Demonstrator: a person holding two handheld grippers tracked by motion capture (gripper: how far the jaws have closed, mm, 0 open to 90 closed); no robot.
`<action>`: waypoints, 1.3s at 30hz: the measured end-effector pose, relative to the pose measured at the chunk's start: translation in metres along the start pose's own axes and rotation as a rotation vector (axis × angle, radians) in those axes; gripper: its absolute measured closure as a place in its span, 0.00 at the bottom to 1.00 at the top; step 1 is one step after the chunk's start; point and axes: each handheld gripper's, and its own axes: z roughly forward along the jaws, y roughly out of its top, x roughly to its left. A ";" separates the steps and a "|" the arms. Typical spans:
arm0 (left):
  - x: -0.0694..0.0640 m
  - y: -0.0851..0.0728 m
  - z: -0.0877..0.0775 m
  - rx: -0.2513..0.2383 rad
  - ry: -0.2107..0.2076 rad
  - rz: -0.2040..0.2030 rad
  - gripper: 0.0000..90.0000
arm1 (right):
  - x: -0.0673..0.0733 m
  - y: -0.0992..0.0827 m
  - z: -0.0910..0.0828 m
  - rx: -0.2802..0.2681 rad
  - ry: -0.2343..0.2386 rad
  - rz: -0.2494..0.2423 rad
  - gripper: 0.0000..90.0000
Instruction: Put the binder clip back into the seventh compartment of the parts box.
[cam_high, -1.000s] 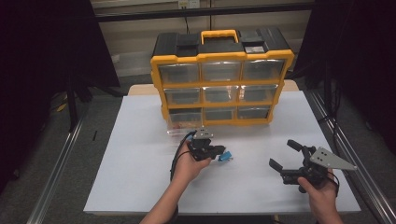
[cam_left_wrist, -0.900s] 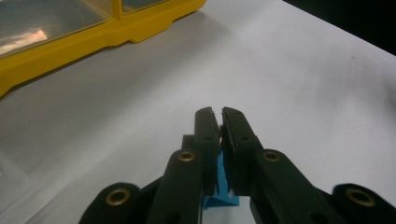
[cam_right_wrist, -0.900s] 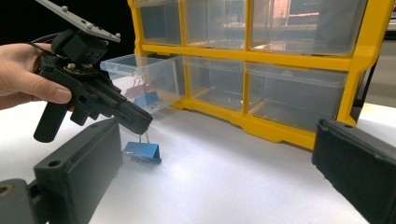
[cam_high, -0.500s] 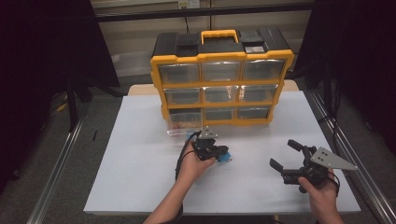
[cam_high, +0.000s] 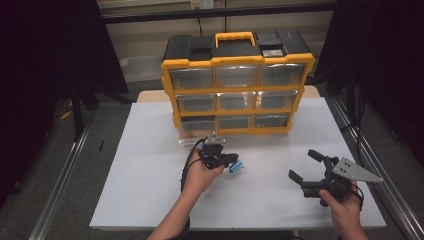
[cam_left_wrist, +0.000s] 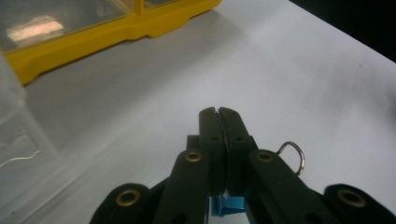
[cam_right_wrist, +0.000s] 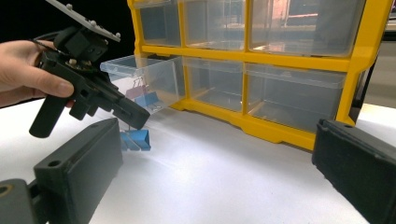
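Left gripper (cam_high: 229, 161) clamped on blue binder clip (cam_right_wrist: 135, 139) mid-tabletop before the pulled-out drawer (cam_right_wrist: 140, 77); right gripper (cam_high: 304, 166) gapes empty; clip's light, stiff, springy, so pinch its wire handle (cam_left_wrist: 293, 154).

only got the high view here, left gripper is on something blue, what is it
Observer: A blue binder clip. The right gripper view shows the left gripper shut on the clip's wire handle, with the blue body hanging below the jaws.
Operator: is the bottom left drawer pulled out
Observer: Yes. In the right gripper view the clear drawer sticks out from the yellow organizer, and more clips lie inside it, one pinkish and one blue.
Operator: right gripper open or shut
Observer: Open. Its own view shows the right gripper with jaws wide apart and nothing between them, only the white table.
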 end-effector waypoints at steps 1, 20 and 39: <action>0.000 0.001 -0.001 -0.005 -0.005 -0.005 0.99 | 0.000 0.000 0.000 0.000 0.000 0.000 0.02; 0.002 0.016 -0.014 0.004 0.004 -0.019 0.99 | 0.000 0.000 0.000 -0.001 -0.002 -0.002 0.02; 0.003 0.029 -0.024 0.004 -0.001 -0.032 0.99 | 0.000 0.000 0.000 -0.004 0.002 -0.001 0.02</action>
